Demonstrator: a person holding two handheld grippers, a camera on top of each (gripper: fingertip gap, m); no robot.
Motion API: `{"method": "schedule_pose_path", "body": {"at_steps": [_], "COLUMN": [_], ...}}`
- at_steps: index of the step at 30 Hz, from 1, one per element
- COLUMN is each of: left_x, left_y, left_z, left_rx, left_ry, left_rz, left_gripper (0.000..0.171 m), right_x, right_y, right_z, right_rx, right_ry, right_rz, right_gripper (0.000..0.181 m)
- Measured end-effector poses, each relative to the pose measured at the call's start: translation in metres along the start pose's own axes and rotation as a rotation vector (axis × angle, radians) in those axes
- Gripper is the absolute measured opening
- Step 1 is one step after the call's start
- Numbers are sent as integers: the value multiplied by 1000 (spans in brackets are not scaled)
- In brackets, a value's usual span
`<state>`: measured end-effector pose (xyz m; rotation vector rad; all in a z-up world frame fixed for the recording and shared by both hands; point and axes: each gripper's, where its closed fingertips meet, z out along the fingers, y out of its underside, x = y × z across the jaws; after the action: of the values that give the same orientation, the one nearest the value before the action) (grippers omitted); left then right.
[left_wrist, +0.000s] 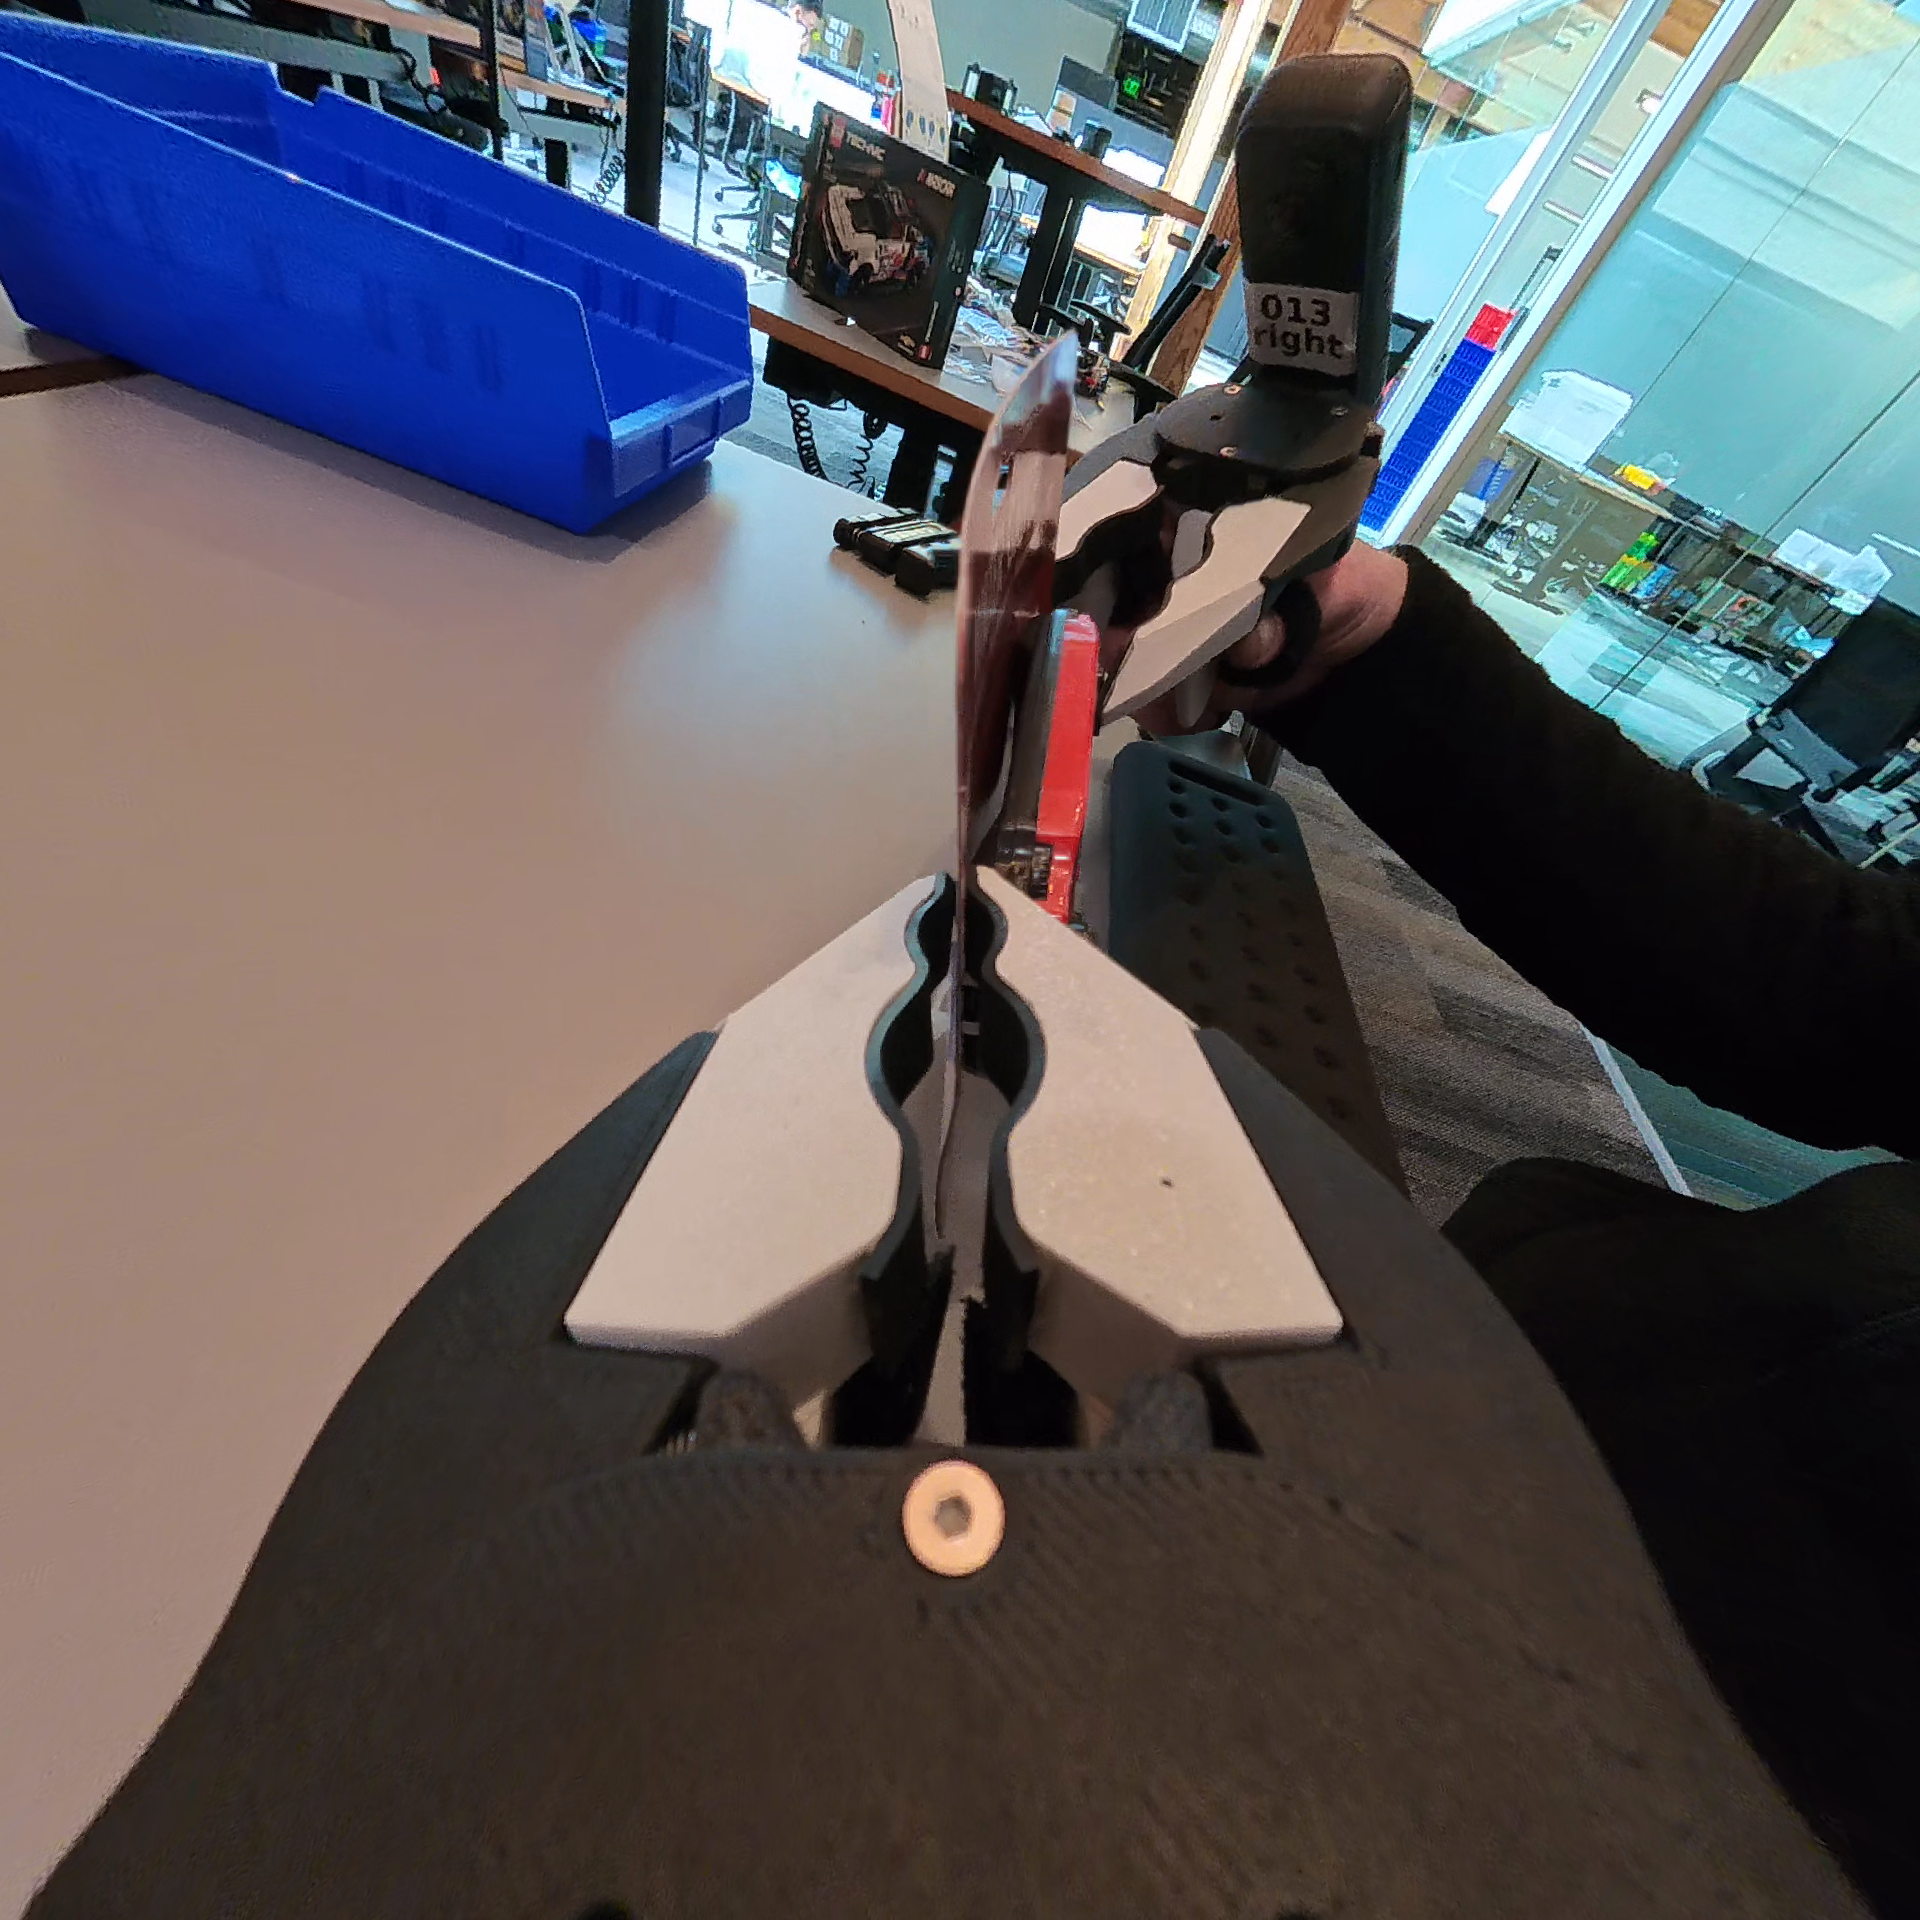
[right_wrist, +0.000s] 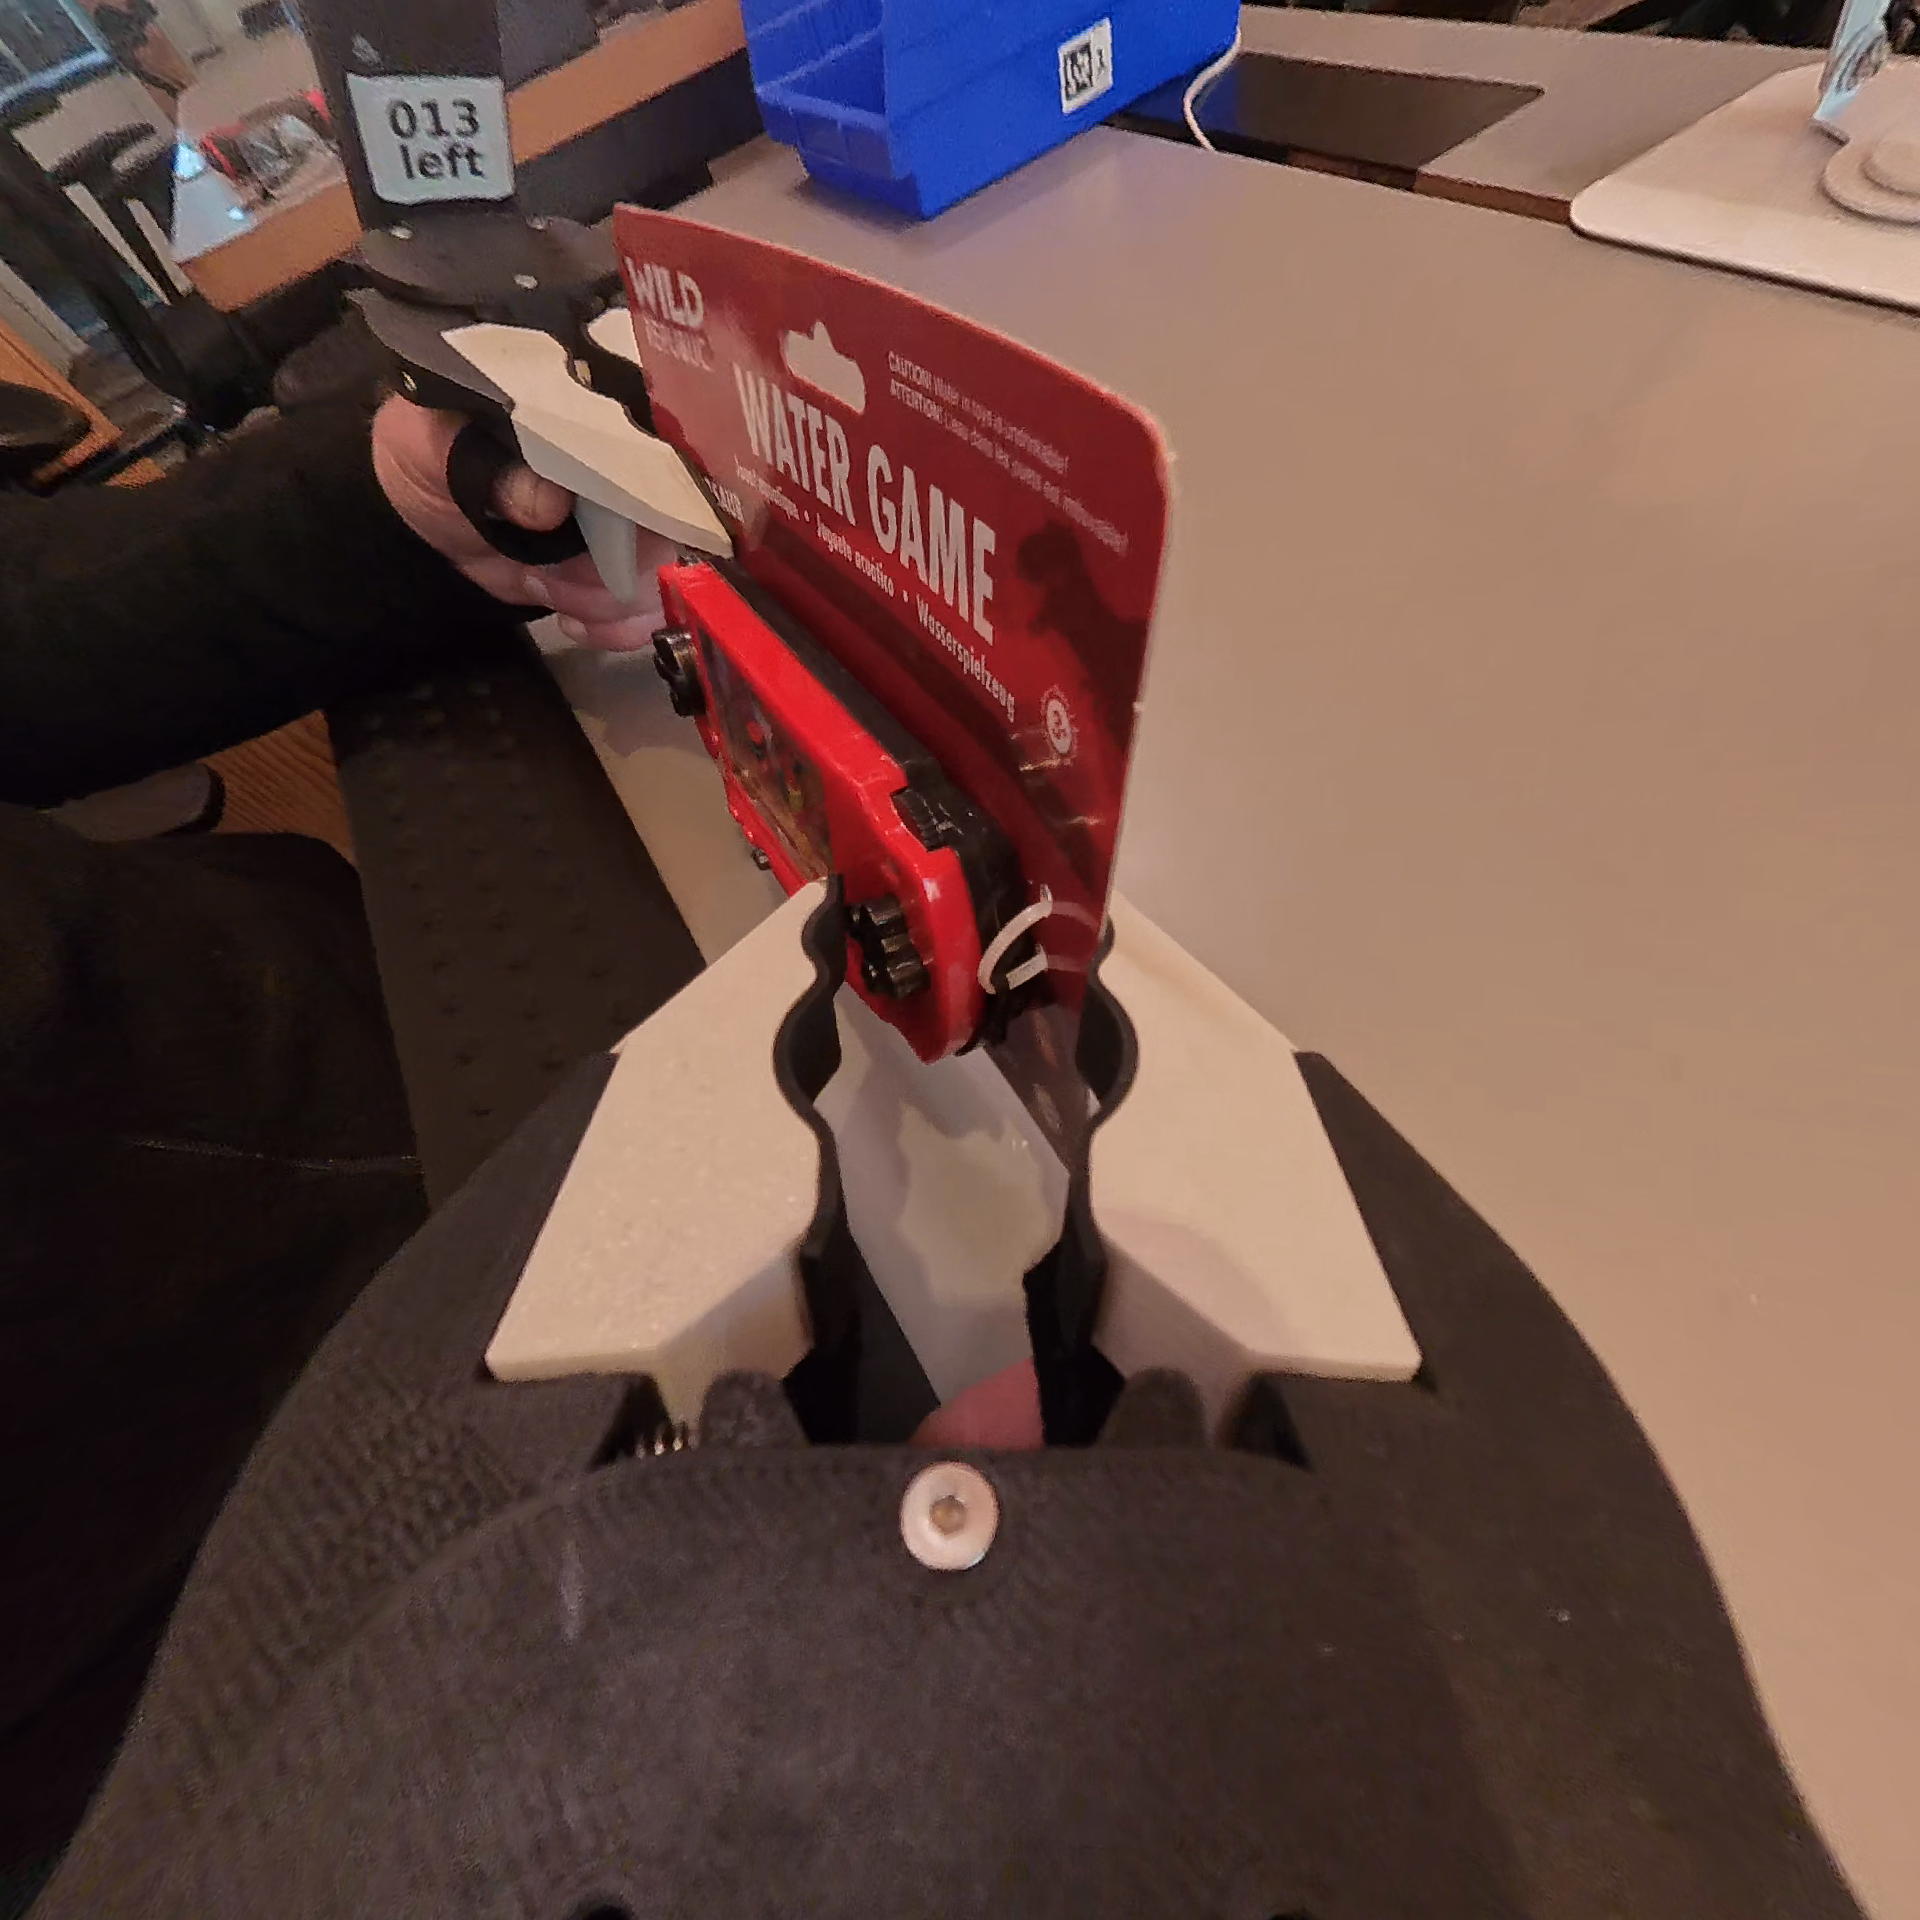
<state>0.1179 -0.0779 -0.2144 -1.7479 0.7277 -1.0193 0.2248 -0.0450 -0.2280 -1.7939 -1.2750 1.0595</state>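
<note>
A red handheld water-game toy (right_wrist: 821, 779) is tied to a red backing card (right_wrist: 935, 468) with white ties. My right gripper (right_wrist: 966, 925) is shut on the near end of the package, with the toy and card between its white fingers (right_wrist: 675, 1164). My left gripper (left_wrist: 964, 883) is shut on the card's thin edge (left_wrist: 1013, 582), and the toy (left_wrist: 1070, 748) shows behind the card. Each gripper shows in the other's view: the left gripper (right_wrist: 707, 520) at the card's far edge, the right gripper (left_wrist: 1086, 644) held by a hand. The package stands upright above the grey table's (right_wrist: 1507, 727) edge.
A blue plastic bin (left_wrist: 364, 291) lies on the table at the far left, and it shows in the right wrist view (right_wrist: 966, 94) too. Small black parts (left_wrist: 899, 540) lie near the table's far edge. A black perforated chair (left_wrist: 1226, 935) stands beside the table. A white mat (right_wrist: 1745, 208) lies far right.
</note>
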Motion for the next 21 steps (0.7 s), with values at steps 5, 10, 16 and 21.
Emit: {"method": "schedule_pose_path", "body": {"at_steps": [5,10,16,21], "left_x": [4,8,7,-2], "left_y": [-4,-7,-3,2], "left_z": [-6,-8,-8,-3], "left_rx": [5,8,1,-34], "left_ry": [0,6,6,-3], "left_rz": [-13,-16,-36,-73], "left_gripper": [0,0,0,0], "right_x": [-6,-8,-13,-11], "right_y": [-7,-10,-7,9], "right_z": [-1,-2,-2,2], "right_rx": [8,8,22,-21], "right_ry": [-7,-9,-31,-55], "right_rz": [-13,-12,-16,-5], "right_gripper": [37,39,38,37]}}
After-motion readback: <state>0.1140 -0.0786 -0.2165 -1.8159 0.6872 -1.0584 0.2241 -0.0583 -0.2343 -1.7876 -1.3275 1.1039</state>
